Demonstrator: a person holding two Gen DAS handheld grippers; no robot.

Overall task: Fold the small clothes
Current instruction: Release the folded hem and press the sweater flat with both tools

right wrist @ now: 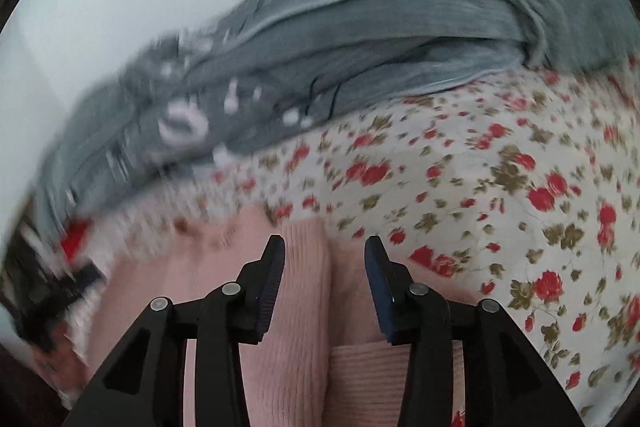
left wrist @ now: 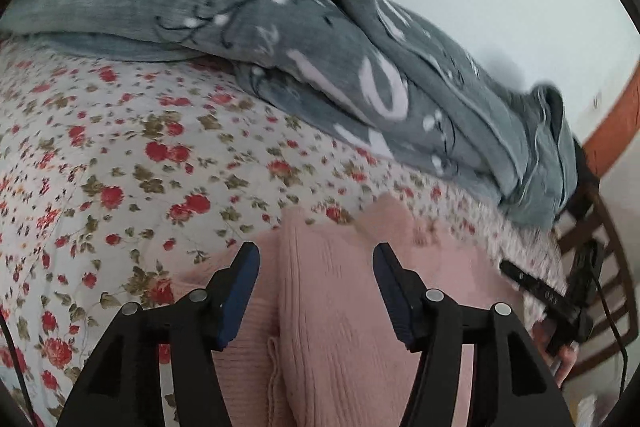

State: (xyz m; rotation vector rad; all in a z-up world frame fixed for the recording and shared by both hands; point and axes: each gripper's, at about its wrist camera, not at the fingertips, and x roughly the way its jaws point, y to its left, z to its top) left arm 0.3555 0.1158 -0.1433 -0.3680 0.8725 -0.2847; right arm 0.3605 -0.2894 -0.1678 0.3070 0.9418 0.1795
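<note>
Knitwear, a soft, light pink ribbed sweater (left wrist: 344, 327) on the floral bedsheet (left wrist: 120, 155), lies between the released left gripper (left wrist: 316, 259) and released right gripper (right wrist: 325, 251), best pinched at a folded edge.

The left gripper (left wrist: 316, 253) points steeply downward, its two black fingers spread apart — the blue pads (left wrist: 240, 291) face each other across a clear gap and press on nothing. The right gripper (right wrist: 325, 247) tilts down likewise, jaws parted somewhat less widely, pads (right wrist: 272, 283) free of contact. At the right edge of the left wrist view, a hand (left wrist: 560, 351) grips a black handle.
</note>
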